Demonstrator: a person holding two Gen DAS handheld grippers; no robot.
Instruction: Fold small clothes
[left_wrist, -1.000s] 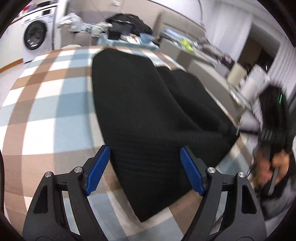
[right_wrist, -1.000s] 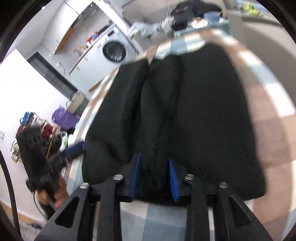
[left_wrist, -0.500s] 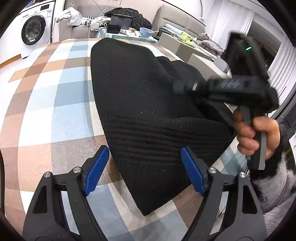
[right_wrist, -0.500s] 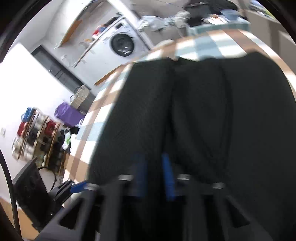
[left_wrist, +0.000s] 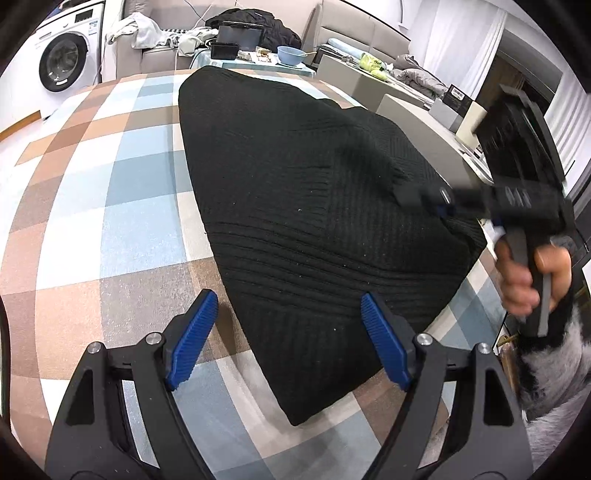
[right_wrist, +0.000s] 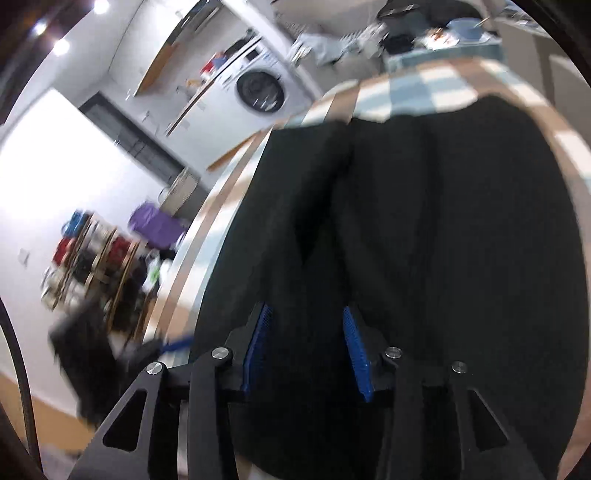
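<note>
Right gripper (right_wrist: 306, 347) is low in its own view, jaws opening, a ridge of the black knitted garment (left_wrist: 295, 206) between the blue pads, though whether they press on it is hard to tell through the blur. Left gripper (left_wrist: 288, 339) hangs wide open at the bottom of its frame, straddling the garment's near corner and gripping nothing. The knit lies spread on the checked cloth (left_wrist: 110, 177), filling the middle of both views. My read: a fold is being laid down on the right side, and the next move calls for the left to take that near corner. Washing machine (left_wrist: 62, 62) upper left and blue bowl (left_wrist: 291, 55) top centre sit well clear; the person's hand (left_wrist: 528, 273) crowds the right edge.
</note>
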